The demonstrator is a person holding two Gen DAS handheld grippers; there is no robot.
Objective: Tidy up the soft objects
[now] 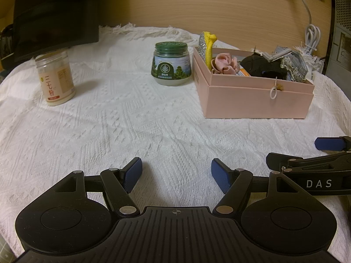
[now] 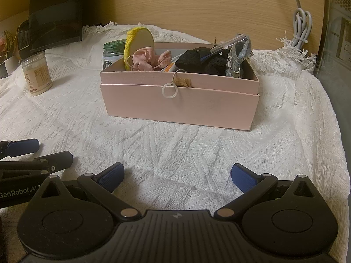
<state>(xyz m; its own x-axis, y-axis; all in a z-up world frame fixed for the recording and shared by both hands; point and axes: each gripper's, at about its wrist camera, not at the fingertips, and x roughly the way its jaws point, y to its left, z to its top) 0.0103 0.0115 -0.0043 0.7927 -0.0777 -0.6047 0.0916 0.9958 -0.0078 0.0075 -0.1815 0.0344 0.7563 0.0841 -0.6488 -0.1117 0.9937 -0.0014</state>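
A pink box [image 1: 254, 100] [image 2: 182, 105] stands on the white cloth [image 1: 122, 118] [image 2: 197, 149]. It holds soft things: a yellow pad [image 1: 208, 43] [image 2: 138, 43] on edge, pink scrunchies [image 1: 223, 63] [image 2: 144, 59], black fabric [image 1: 263, 65] [image 2: 204, 63] and a grey patterned piece [image 1: 294, 63] [image 2: 238, 57]. My left gripper [image 1: 176, 175] is open and empty over bare cloth, left of and nearer than the box. My right gripper [image 2: 177, 177] is open and empty in front of the box. Each gripper shows at the edge of the other's view.
A green-lidded jar [image 1: 171, 63] [image 2: 113, 51] stands just left of the box. A clear jar of pale powder [image 1: 56, 79] [image 2: 37, 74] stands further left. A dark monitor [image 1: 54, 15] is at the back left. A coiled white cable [image 1: 311, 37] [image 2: 301, 28] hangs at the back right.
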